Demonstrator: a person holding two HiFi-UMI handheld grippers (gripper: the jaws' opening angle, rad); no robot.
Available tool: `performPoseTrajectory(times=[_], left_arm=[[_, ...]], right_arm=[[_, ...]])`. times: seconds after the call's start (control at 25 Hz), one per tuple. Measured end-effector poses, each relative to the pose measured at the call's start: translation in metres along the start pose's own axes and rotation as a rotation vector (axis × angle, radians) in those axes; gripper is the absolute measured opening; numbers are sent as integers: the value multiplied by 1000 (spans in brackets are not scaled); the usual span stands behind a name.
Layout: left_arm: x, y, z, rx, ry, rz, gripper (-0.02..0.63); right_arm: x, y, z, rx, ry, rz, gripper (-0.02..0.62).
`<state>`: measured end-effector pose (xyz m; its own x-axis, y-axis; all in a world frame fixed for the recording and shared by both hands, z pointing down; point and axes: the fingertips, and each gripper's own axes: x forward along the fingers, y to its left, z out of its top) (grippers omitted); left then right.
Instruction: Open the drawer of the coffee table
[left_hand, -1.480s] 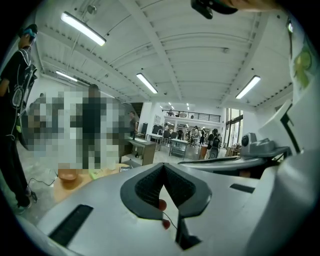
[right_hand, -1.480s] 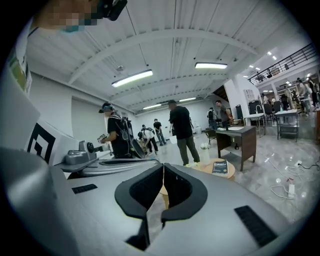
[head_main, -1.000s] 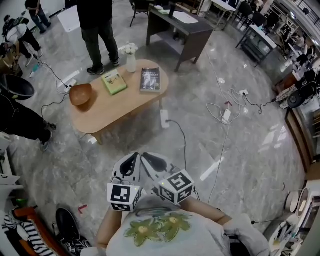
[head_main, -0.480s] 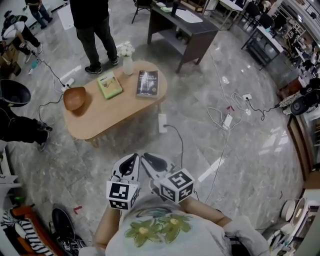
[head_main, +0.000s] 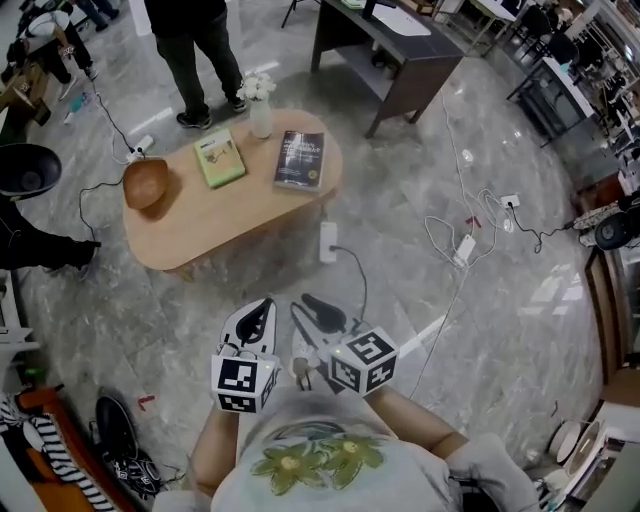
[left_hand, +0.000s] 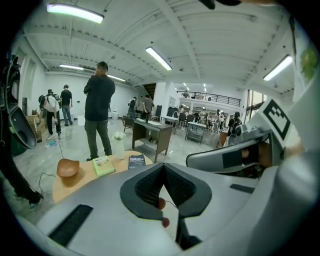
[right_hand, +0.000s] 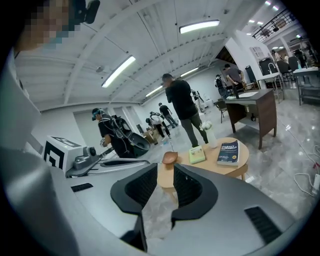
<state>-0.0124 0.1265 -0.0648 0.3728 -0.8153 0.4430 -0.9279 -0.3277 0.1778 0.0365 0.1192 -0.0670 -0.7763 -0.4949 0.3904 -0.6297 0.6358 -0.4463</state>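
Observation:
The oval wooden coffee table (head_main: 200, 228) stands on the grey floor ahead of me; no drawer shows from above. On its top are a wooden bowl (head_main: 146, 183), a green book (head_main: 220, 158), a dark book (head_main: 300, 158) and a white vase of flowers (head_main: 261, 112). Both grippers hang low in front of my chest, well short of the table. My left gripper (head_main: 258, 318) is shut, with its jaws meeting and nothing between them (left_hand: 162, 167). My right gripper (head_main: 316, 310) has its jaws opening, with an empty gap between them (right_hand: 165, 187); past them stands the table (right_hand: 212, 167).
A person (head_main: 195, 45) stands just behind the table, and another person's leg (head_main: 45, 248) is at the left. A dark desk (head_main: 395, 50) stands beyond. A power strip (head_main: 328, 240) and cables (head_main: 462, 245) lie on the floor right of the table.
Both grippers have moved forward toward the table and sunk a little. The right gripper's jaws have parted; the left's stay shut.

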Motion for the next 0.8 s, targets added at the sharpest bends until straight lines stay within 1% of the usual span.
performPoseTrajectory(times=[0.2,0.36,0.48,0.8], left_arm=[[16,13,-12,-6,31,20,8],[34,33,-23,-33,45,42,8],[47,48,-28,-37,59,52,8],[75,84,-24,-30,36,72,8]], right_arm=[[20,-23,-7,63,19,-11,77],[43,-38,-18,105,48,-20,77],[60,-46,-19,134,52,-33,77],[101,-58,-21,191,46,-31,75]])
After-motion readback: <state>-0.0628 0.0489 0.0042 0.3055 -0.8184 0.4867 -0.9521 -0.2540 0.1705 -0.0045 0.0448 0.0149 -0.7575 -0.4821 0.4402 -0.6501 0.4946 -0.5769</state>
